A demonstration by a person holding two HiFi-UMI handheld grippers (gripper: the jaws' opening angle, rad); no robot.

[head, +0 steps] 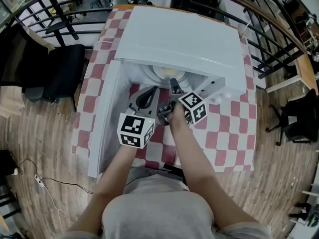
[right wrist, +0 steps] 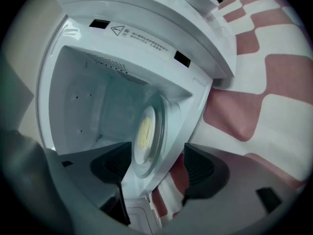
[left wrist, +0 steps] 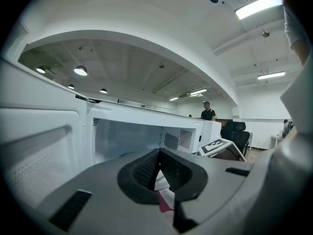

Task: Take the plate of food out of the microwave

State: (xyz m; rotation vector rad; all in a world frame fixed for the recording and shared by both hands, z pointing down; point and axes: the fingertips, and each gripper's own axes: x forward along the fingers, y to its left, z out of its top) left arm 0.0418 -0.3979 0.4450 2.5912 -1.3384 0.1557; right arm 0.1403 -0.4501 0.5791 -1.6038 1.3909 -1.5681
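Observation:
The white microwave [head: 184, 39] stands on a red-and-white checked tablecloth with its door [head: 104, 123] swung open to the left. Inside, a pale plate [head: 167, 73] holds yellowish food [right wrist: 143, 131]. My right gripper [right wrist: 159, 168] is open at the mouth of the cavity. The plate's near rim shows between its two pads, and they do not touch it. In the head view the right gripper [head: 173, 85] reaches toward the opening. My left gripper [left wrist: 159, 169] is shut with nothing in it. It points into the cavity from the left gripper [head: 146, 98] position just in front of the microwave.
The open door [left wrist: 39, 146] stands close on the left of the left gripper. The tablecloth [head: 224, 133] runs to the table's edges on both sides. A black chair [head: 62, 68] stands left of the table, and a cable [head: 45, 183] lies on the wooden floor. A person [left wrist: 208, 112] stands far off.

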